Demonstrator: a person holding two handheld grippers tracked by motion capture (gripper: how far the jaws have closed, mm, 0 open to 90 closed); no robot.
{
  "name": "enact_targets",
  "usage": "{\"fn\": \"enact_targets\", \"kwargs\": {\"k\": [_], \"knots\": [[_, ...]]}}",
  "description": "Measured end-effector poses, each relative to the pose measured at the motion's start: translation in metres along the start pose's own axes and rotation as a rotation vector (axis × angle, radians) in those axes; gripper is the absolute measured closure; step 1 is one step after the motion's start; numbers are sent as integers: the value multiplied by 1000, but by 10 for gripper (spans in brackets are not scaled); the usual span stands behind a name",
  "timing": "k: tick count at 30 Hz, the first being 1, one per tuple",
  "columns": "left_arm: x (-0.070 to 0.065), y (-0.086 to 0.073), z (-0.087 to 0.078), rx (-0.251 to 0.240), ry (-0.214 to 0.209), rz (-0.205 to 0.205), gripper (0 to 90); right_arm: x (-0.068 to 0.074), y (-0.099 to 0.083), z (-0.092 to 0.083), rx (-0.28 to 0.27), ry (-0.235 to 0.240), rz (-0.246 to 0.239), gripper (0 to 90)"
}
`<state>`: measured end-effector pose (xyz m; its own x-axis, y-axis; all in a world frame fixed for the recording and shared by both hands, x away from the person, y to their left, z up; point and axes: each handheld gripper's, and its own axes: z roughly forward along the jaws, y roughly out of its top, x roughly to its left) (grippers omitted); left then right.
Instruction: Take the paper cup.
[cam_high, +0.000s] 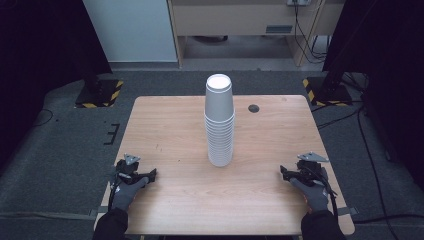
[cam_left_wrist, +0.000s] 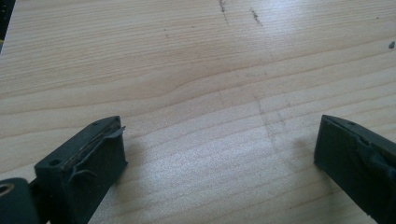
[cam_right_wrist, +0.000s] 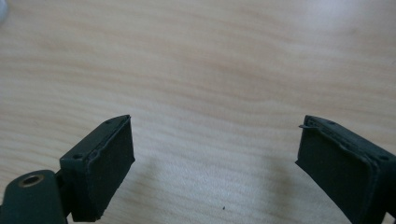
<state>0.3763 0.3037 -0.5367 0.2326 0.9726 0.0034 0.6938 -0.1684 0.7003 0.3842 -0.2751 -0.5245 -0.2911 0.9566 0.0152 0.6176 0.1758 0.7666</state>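
A tall stack of white paper cups (cam_high: 219, 122) stands upside down near the middle of the wooden table (cam_high: 170, 125). My left gripper (cam_high: 150, 174) rests low at the table's near left edge, held by a gloved hand. Its jaws stand wide apart over bare wood (cam_left_wrist: 219, 140), nothing between them. My right gripper (cam_high: 283, 171) sits at the near right edge, also in a gloved hand, and it is open too, with only wood grain between its pads (cam_right_wrist: 215, 144). Both grippers are well apart from the cups.
A small dark round grommet (cam_high: 254, 108) sits in the table's far right part. Grey carpet surrounds the table. Black stands with yellow-striped bases (cam_high: 99, 93) are at the far left and far right, and cables (cam_high: 370, 150) run along the floor at right.
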Motion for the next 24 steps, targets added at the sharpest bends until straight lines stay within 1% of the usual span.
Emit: {"fn": "enact_targets", "kwargs": {"k": [2,5,10,11,12,14,15,17,18,20,24], "knots": [[0,0,0,0,-1,0,10,0,3,-4,-27,7,8,110],[0,0,0,1,-2,1,10,3,7,-10,-58,34,16,97],[1,0,0,1,-5,3,8,9,16,-17,-83,92,17,39],[1,0,0,1,-6,4,8,11,18,-18,-92,98,20,30],[1,0,0,1,-6,4,8,12,20,-20,-101,101,26,32],[1,0,0,1,-6,4,8,14,22,-22,-114,125,32,24],[1,0,0,1,-6,4,8,16,22,-24,-113,132,24,27],[1,0,0,2,-6,5,8,19,23,-26,-108,121,-2,58],[1,0,0,1,-7,6,7,21,24,-28,-114,113,-14,67],[1,0,0,1,-10,9,7,24,27,-31,-131,113,-32,81],[1,0,1,0,-12,10,7,29,32,-35,-152,118,-31,88]]}}
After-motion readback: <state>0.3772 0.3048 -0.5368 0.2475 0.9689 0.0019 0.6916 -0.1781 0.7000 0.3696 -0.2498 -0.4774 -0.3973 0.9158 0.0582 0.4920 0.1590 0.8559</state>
